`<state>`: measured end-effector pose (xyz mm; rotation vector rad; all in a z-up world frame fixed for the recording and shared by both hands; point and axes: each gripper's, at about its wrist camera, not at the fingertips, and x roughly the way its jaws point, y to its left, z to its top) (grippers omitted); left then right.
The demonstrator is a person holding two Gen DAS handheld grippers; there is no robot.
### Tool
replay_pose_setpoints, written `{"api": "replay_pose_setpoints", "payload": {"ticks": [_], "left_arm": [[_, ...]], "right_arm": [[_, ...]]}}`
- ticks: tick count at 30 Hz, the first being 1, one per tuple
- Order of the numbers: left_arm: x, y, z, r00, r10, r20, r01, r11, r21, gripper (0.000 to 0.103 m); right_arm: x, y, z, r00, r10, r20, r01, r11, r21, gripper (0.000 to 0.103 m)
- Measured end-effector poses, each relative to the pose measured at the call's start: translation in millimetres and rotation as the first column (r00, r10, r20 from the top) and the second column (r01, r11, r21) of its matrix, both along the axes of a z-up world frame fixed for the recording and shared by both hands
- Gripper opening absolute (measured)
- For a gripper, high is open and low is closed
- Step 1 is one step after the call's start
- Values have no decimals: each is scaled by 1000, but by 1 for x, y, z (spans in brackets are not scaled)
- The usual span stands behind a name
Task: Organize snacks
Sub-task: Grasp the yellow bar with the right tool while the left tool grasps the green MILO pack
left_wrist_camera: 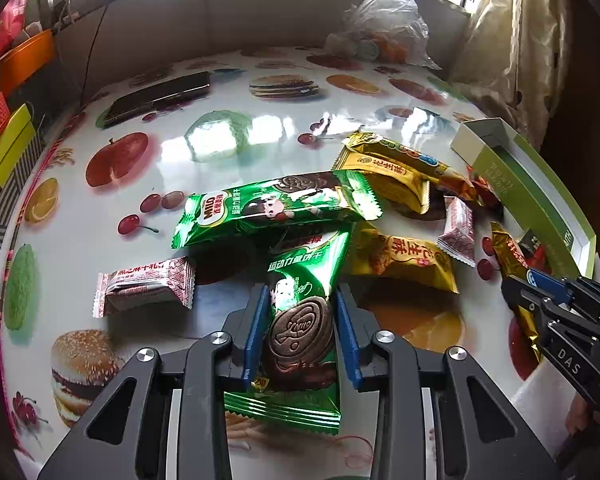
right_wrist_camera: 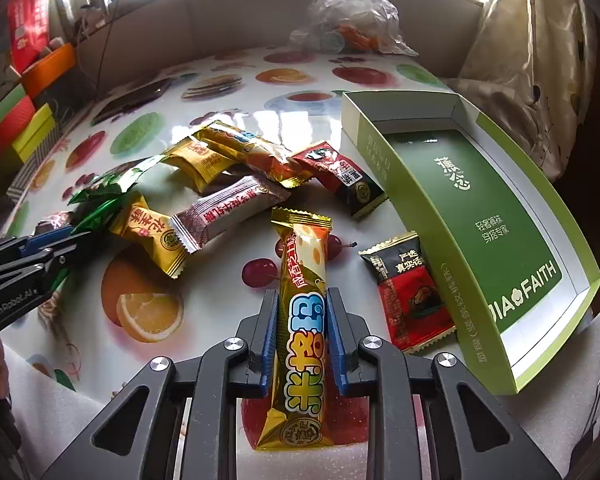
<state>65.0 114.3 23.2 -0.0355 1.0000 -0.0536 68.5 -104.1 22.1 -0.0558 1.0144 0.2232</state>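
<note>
Surface [left_wrist_camera: 228, 152]: glossy fruit-and-burger print cloth, carries everything. Landmark = green open box [right_wrist_camera: 476, 208] (JIA FAITH print inside), lying flat with its open side up and nothing in it, likely the drop target for the snacks.

Clear plastic bag [right_wrist_camera: 348, 12]: well beyond the box at the far edge, not in play. Dark phone-like slab [left_wrist_camera: 160, 96]: far from the box, opposite side, unclear what it is exactly.

Snack pile sits left of the box: second Milo pack [left_wrist_camera: 276, 208], gold wrapped cakes [right_wrist_camera: 156, 240], pink-white nougat-style pack [right_wrist_camera: 228, 208], red-black pack [right_wrist_camera: 340, 180] touching the box's near wall. Another red-black pack [right_wrist_camera: 408, 296] lies just beside the box's long wall.

Left claw [left_wrist_camera: 300, 320]: blue pads on both sides of a green Milo biscuit pack [left_wrist_camera: 300, 312], pinching it across the width. The pack's far end still overlaps the pile, tucked under the other Milo, so it reads as gripped but not yet clear of the heap.

Right claw [right_wrist_camera: 302, 328]: pads pressed onto a gold rice-bar stick [right_wrist_camera: 304, 308], held lengthwise along the fingers, just left of the box and pointing away. Grip near mid-length keeps the long pack from drooping.

Judgement: both picks done, none boxed yet. The right one is closer to the box, so it goes first.
</note>
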Motion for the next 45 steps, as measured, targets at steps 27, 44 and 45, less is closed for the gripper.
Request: {"api": "replay_pose_setpoints", "payload": {"ticks": [27, 44, 45], "left_arm": [[-14, -3, -4, 997, 75, -25, -75, 997, 5, 48], [-7, 1, -11, 991, 130, -39, -129, 991, 27, 43], [-7, 2, -11, 991, 131, -39, -130, 991, 23, 43]], "right_arm": [[-9, -3, 16, 999, 26, 46, -28, 999, 42, 22], [-7, -3, 13, 999, 36, 33, -38, 998, 46, 22], [-7, -3, 13, 999, 39, 34, -40, 998, 45, 22]]}}
